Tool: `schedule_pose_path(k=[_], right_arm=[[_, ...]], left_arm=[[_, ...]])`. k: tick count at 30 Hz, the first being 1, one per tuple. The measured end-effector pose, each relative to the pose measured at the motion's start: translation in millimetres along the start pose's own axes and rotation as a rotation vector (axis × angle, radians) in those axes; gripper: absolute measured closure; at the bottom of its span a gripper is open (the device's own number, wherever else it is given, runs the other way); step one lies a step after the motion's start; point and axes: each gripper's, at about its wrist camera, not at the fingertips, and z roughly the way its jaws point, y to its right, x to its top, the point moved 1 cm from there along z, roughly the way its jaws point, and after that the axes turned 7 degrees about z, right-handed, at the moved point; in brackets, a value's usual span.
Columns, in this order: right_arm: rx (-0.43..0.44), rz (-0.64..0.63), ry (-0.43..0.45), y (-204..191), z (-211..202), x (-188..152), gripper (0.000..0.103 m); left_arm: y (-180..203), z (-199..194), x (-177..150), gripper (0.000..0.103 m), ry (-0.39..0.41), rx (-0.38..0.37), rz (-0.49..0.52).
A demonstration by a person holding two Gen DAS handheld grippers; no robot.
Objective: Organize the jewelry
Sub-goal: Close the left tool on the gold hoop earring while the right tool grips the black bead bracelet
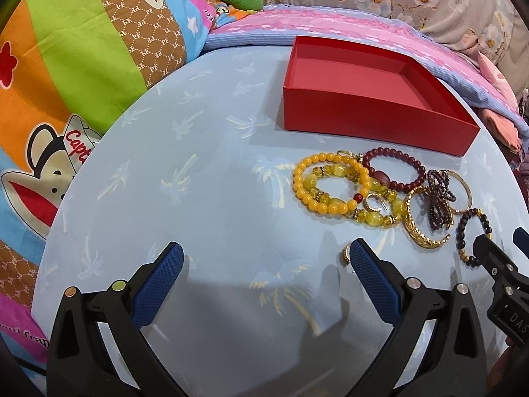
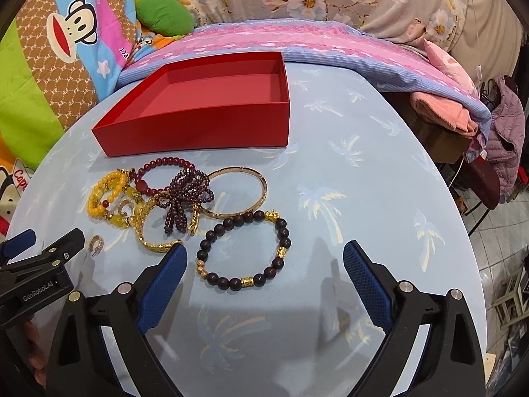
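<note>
An empty red box [image 1: 370, 79] [image 2: 211, 82] stands at the far side of a round table. In front of it lies a pile of jewelry: yellow bead bracelets [image 1: 330, 185] [image 2: 109, 198], a dark red bead bracelet [image 1: 393, 168] [image 2: 165, 175], a purple bead cluster [image 2: 185, 201], gold bangles [image 1: 420, 228] [image 2: 238, 192] and a small gold ring [image 2: 96, 244]. A dark bead bracelet [image 2: 244, 248] lies nearest my right gripper [image 2: 264, 258], which is open and empty just in front of it. My left gripper [image 1: 266, 258] is open and empty, left of the pile.
The table has a light blue palm-print cloth [image 1: 198, 172]. Cartoon-print bedding [image 1: 66, 66] lies left, pink and floral bedding [image 2: 297, 39] behind. A chair with clothes [image 2: 502, 152] stands to the right of the table.
</note>
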Motion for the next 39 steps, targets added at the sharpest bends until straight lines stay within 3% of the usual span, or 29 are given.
schedule_pose_path(k=[9,13,22,25,28,32,37,39], right_arm=[[0.023,-0.029,-0.030,-10.3,10.8,0.3,0.019],[0.019,-0.045,-0.065,-12.9,20.3,-2.2,0.030],[0.042,-0.066,-0.053,-17.1,20.2,-1.0,0.048],[0.050,-0.067,-0.053,-18.3,19.8,-0.3,0.057],[0.059,-0.071,-0.053,-19.5,19.4,-0.1,0.067],[0.075,-0.075,-0.060,-21.0,18.7,0.2,0.085],[0.099,-0.056,-0.076,-17.5,14.6,-0.1,0.088],[0.107,-0.055,-0.071,-16.8,10.0,-0.4,0.094]], left_arm=[[25.8,3.9,2.8,0.007,0.005,-0.039,0.072],[30.7,12.7,1.3,0.011,-0.019,-0.045,0.084],[36.3,10.8,5.5,0.046,-0.003,-0.122,0.096],[37.4,9.4,6.4,0.062,0.003,-0.138,0.098],[36.8,8.1,6.7,0.086,0.004,-0.159,0.090],[35.3,7.2,7.7,0.086,-0.001,-0.177,0.086],[33.8,1.6,8.4,0.087,0.006,-0.168,0.081],[32.7,-3.2,9.8,0.087,0.017,-0.162,0.082]])
